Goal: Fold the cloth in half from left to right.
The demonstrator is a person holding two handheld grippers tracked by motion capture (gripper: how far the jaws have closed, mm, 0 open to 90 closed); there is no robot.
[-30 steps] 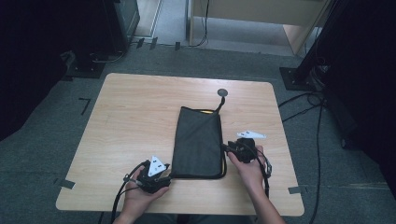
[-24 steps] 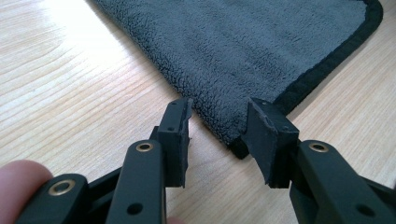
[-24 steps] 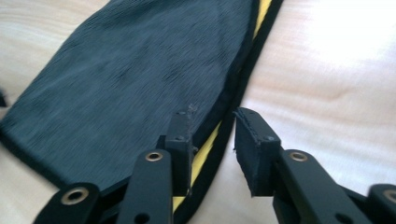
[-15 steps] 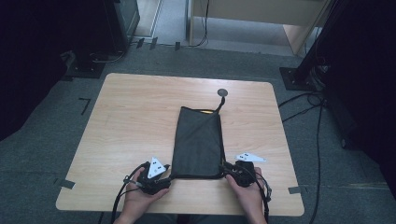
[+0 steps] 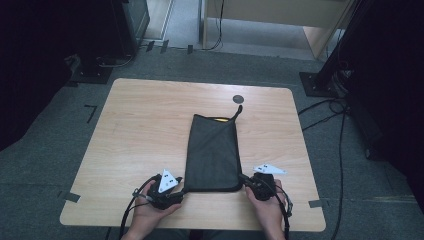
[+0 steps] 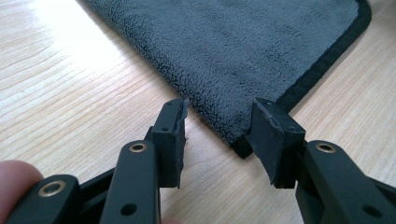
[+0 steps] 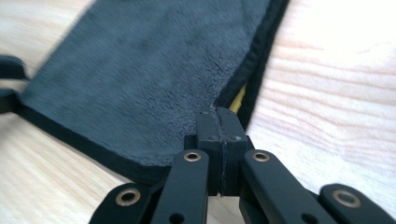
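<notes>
My right tool (image 7: 218, 116) pinches the dark towel's (image 5: 212, 150) near corner on the tabletop (image 5: 140, 130) (yellow underside peeking) while my left tool (image 6: 217, 135), jaws wide, straddles the other corner, presumably for lifting.

Both grippers are black: the left gripper (image 5: 167, 192) and right gripper (image 5: 255, 184) carry grey triangular plates, brass-coloured rivets and trailing black cables.

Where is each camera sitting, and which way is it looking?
High view: above the person's side, looking forward and down at the table; both hands, left tongs, right tongs.
Left gripper view: rides the left tongs, open around the towel corner; a fingertip shows.
Right gripper view: rides the right tongs, shut on the towel's edge.
All share the dark grey towel.
</notes>
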